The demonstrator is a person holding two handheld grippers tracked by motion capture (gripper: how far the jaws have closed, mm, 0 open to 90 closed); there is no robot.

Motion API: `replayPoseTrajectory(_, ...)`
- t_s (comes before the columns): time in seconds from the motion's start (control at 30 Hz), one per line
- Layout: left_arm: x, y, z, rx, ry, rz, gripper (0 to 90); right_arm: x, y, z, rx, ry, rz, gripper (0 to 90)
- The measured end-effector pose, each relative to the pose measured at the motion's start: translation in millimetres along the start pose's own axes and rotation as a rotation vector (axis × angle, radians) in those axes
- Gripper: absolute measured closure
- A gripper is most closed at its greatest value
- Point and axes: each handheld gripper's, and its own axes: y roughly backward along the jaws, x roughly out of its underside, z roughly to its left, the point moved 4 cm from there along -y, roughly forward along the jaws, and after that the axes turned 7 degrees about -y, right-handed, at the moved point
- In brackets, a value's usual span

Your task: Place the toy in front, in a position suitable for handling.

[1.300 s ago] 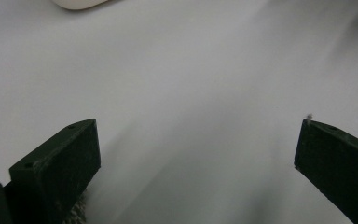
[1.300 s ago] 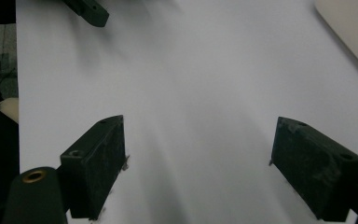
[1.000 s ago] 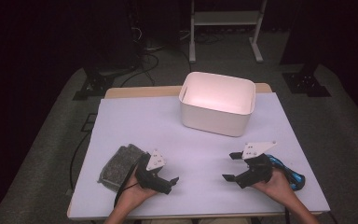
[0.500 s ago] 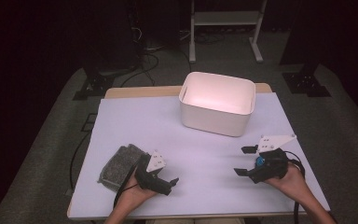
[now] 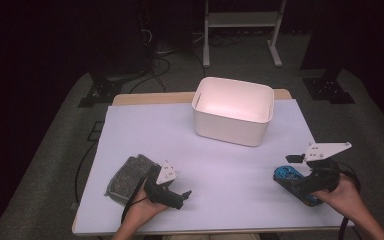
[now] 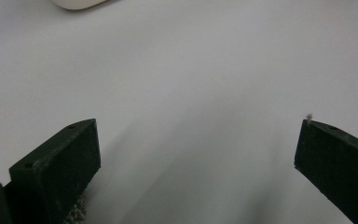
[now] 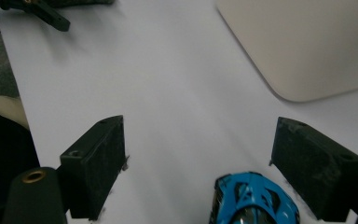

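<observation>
Right gripper (image 7: 198, 172) straddles blue toy car (image 7: 254, 198), rear cut off.

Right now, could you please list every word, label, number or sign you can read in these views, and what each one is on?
None can be read. The white bin, the blue toy car, the grey pad, the table and both grippers' black jaws bear no legible text.

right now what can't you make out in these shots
- Blue toy car: right gripper view, its rear is cut off by the bottom edge; in the high view the right claw and hand cover much of it.
- Grey pad: high view, its near end is hidden by the left claw and hand; its material is too small to tell.
- White bin: high view, its floor is washed out by glare.
</observation>
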Motion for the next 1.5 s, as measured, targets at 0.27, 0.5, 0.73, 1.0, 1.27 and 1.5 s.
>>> replayPoseTrajectory(0.27, 0.1, 0.9, 0.4, -0.002, -0.003, 0.005, 0.0, 21.4, 4.1, -19.7, 0.043, -0.044, 0.039, 16.1)
replayPoseTrajectory(0.5, 0.8, -0.9, 1.0, -0.002, -0.013, 0.014, 0.0, 37.1, 7.0, -29.2, 0.059, -0.065, 0.06, 16.1)
replayPoseTrajectory(0.73, 0.6, -0.7, 1.2, -0.001, -0.004, 0.008, 0.0, 52.1, 6.0, -35.2, 0.068, -0.07, 0.1, 16.1)
replayPoseTrajectory(1.0, 1.2, -1.0, 1.3, 0.003, -0.005, 0.011, 0.0, 65.6, -3.8, -43.4, 0.075, -0.091, 0.134, 15.2)
replayPoseTrajectory(1.27, 0.6, 1.2, 1.0, 0.001, -0.006, 0.006, 0.0, 72.5, -11.6, -48.7, 0.074, -0.102, 0.166, 15.2)
replayPoseTrajectory(1.5, 0.8, 0.1, 0.8, 0.004, -0.012, 0.01, 0.0, 78.6, -18.9, -49.2, 0.079, -0.099, 0.191, 15.2)
